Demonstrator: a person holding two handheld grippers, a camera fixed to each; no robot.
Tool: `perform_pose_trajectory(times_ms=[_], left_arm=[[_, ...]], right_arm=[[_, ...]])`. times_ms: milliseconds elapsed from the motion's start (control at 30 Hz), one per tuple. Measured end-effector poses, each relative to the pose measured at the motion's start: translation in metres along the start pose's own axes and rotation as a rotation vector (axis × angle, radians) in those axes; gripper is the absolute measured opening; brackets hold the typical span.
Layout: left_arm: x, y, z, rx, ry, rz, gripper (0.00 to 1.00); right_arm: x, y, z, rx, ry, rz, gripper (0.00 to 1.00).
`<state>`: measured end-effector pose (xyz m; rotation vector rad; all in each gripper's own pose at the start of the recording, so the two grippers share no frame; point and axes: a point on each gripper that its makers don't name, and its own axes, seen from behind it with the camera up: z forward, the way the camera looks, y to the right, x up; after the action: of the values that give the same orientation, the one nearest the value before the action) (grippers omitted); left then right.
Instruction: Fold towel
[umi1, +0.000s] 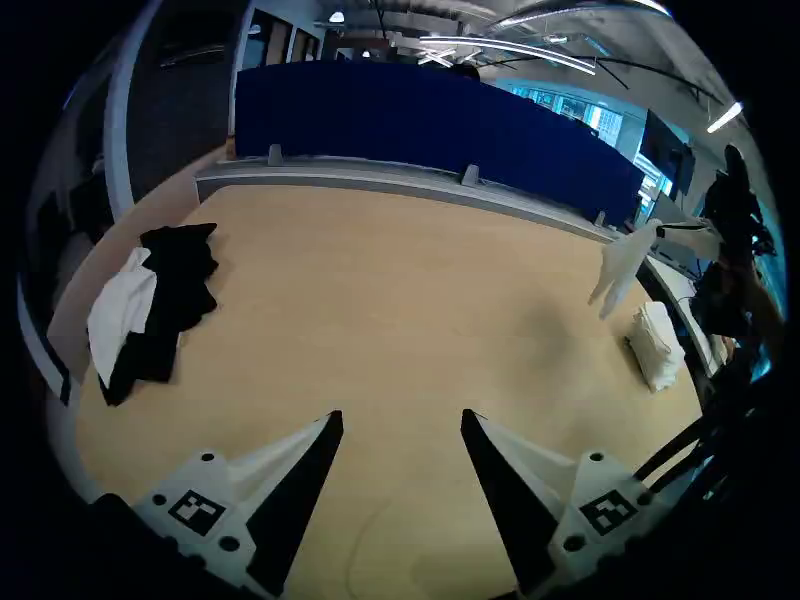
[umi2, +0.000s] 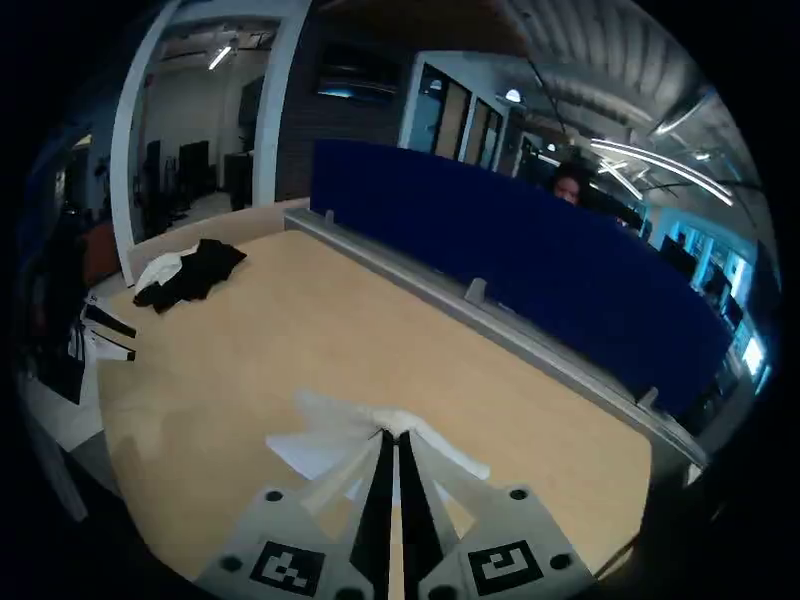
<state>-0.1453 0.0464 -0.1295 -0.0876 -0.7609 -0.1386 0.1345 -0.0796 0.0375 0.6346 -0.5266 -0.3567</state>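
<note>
Both right gripper (umi2: 397, 437) fingers (umi2: 372, 500) pinch towel (umi1: 618, 268) aloft.

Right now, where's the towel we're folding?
The white towel is pinched in the right gripper above the table; in the left gripper view it hangs at far right, near the folded white stack.

We are looking at an open-plan office. A wide wooden desk (umi1: 400, 300) is meeting a blue divider panel (umi1: 430, 130). Strip lights (umi1: 500, 48) are glowing overhead, and glass-fronted rooms (umi2: 460, 125) are standing behind.
</note>
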Motion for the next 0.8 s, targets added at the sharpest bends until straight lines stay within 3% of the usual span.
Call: perform_pose_trajectory(times_ms=[400,800], left_arm=[[0.004,0.006,0.007,0.005,-0.004,-0.007,0.87],[0.006,0.011,0.011,0.013,-0.009,-0.01,0.87]], right_arm=[[-0.018,0.072,-0.033,-0.075,-0.024,0.017,0.03],[-0.041,0.128,-0.057,-0.133,-0.059,0.037,0.03]])
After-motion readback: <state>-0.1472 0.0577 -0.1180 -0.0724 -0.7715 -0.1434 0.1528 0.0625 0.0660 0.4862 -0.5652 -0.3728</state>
